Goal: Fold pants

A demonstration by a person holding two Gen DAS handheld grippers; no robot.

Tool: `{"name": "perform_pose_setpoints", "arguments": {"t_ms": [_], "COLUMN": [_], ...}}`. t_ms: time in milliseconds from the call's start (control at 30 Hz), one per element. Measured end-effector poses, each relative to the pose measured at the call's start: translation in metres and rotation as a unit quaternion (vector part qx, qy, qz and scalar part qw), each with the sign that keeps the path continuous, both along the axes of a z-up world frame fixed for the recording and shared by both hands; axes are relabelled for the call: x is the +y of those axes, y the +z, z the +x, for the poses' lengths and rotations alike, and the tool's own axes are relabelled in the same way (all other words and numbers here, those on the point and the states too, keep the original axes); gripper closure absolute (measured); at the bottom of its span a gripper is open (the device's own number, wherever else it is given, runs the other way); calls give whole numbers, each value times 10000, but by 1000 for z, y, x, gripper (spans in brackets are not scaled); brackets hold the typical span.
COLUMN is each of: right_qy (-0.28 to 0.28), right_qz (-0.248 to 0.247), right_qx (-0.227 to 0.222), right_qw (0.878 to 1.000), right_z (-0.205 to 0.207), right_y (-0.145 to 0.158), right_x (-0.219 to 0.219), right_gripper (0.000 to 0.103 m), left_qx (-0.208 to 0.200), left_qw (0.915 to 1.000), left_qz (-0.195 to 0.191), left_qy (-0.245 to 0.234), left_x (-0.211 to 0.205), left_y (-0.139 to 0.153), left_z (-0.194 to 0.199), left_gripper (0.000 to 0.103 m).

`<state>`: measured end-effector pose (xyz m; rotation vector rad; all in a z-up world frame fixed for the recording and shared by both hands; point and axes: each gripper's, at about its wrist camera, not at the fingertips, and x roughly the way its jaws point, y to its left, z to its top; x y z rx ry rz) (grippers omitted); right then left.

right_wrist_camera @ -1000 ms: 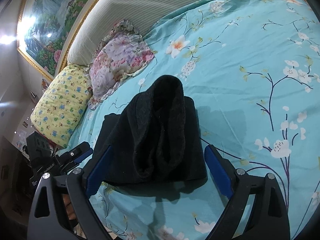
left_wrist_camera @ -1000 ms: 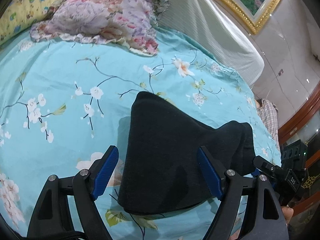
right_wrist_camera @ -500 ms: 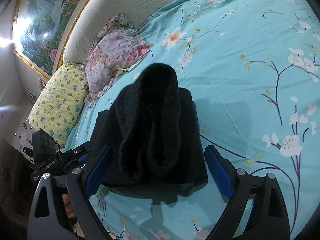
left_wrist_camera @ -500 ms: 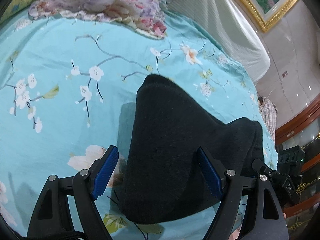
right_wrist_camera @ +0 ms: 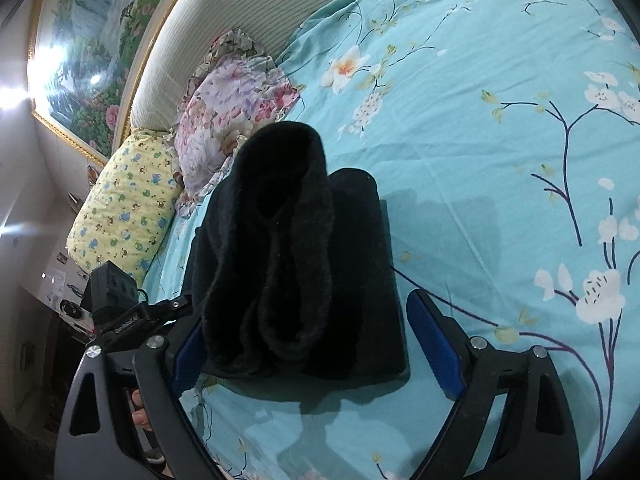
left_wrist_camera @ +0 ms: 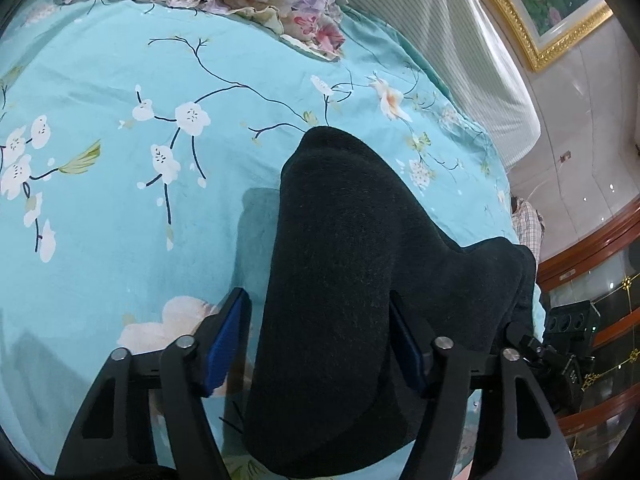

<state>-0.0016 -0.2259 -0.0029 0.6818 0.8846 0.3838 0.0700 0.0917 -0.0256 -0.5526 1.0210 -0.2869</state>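
The black pants [left_wrist_camera: 340, 280] lie folded in a thick bundle on the turquoise flowered bedspread [left_wrist_camera: 120, 200]. In the left wrist view my left gripper [left_wrist_camera: 318, 344] is open, its blue pads either side of the bundle's near end. In the right wrist view the pants [right_wrist_camera: 296, 264] show a rolled fleecy upper layer on a flat lower layer. My right gripper [right_wrist_camera: 308, 344] is open, with the bundle between its fingers; the left pad is partly hidden behind the cloth. The other gripper shows at the edge of each view.
A pink flowered pillow [right_wrist_camera: 236, 108] and a yellow patterned pillow [right_wrist_camera: 124, 208] lie at the head of the bed by a striped headboard [right_wrist_camera: 248, 12]. A gold-framed painting [left_wrist_camera: 552, 4] hangs above. The bed's edge runs near the bundle, with dark wooden furniture [left_wrist_camera: 600, 280] beyond.
Both grippers have moved in closer to the bundle, which now fills more of each view. The jaws have stayed open and the pants have not moved.
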Motion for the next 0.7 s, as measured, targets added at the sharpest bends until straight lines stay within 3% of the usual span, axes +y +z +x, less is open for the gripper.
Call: {"name": "perform_pose_setpoints", "arguments": {"t_ms": [133, 233, 367, 500, 700], "right_qy": [136, 142, 161, 123, 149], "right_qz": [-83, 0, 132, 126, 166], "right_qx": [81, 124, 92, -41, -277], "right_qw": [9998, 9998, 9997, 9998, 9994], "right_z": [2, 2, -1, -6, -8], "right_y": [-3, -5, -6, 0, 19], "right_x": [1, -1, 0, 3, 9], "right_gripper": [29, 40, 55, 60, 62], "left_qx": [-17, 0, -54, -189, -374], "left_qw": [9998, 9993, 9995, 9992, 9984], "left_qz": [-174, -362, -311, -342, -413], "left_qy": [-7, -37, -59, -93, -59], "left_x": [4, 5, 2, 3, 10], "left_y": [-4, -5, 1, 12, 33], "left_z": [1, 0, -2, -7, -16], "left_gripper": [41, 51, 59, 67, 71]}}
